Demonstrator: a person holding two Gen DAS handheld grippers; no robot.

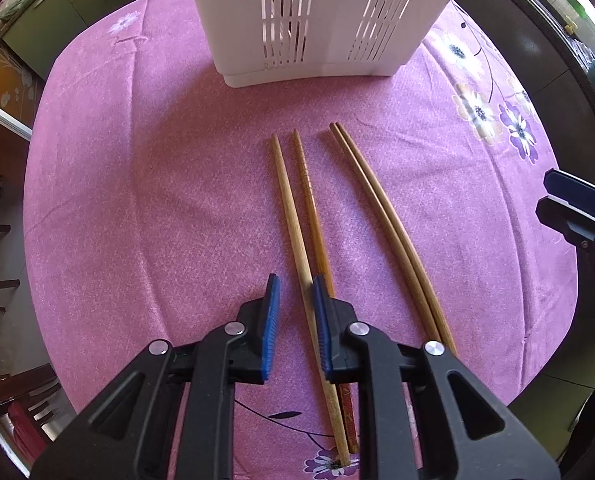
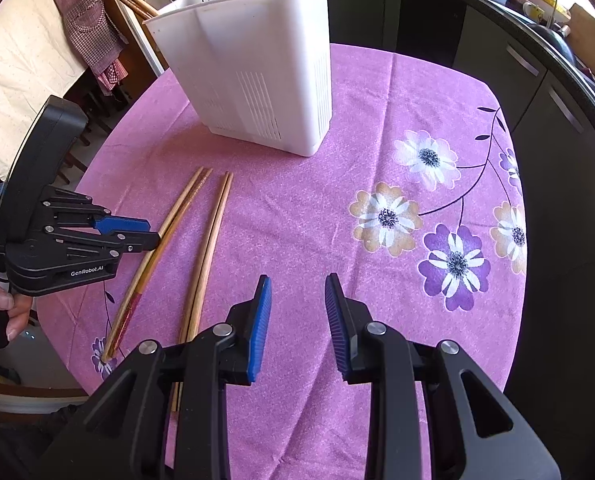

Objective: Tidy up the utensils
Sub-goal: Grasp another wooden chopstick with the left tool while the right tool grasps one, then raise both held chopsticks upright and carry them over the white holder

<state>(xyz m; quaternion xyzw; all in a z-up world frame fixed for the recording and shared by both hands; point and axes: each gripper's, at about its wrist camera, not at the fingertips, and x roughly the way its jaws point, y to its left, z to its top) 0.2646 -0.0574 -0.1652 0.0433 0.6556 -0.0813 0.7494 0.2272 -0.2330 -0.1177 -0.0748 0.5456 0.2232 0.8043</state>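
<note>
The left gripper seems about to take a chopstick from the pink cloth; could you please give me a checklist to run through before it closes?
1. Left gripper open: ok.
2. Plain light wooden chopstick lies between its blue fingers: ok.
3. Only that one is inside: cannot tell; the darker chopstick with red end passes under the right-hand finger.
4. Tight pair of wooden chopsticks lies apart, outside the fingers: ok.
5. Right gripper open, holding nothing, off to the side: ok.
6. White slotted plastic utensil holder upright on the pink floral tablecloth, top open, sticks already inside: ok.
</note>
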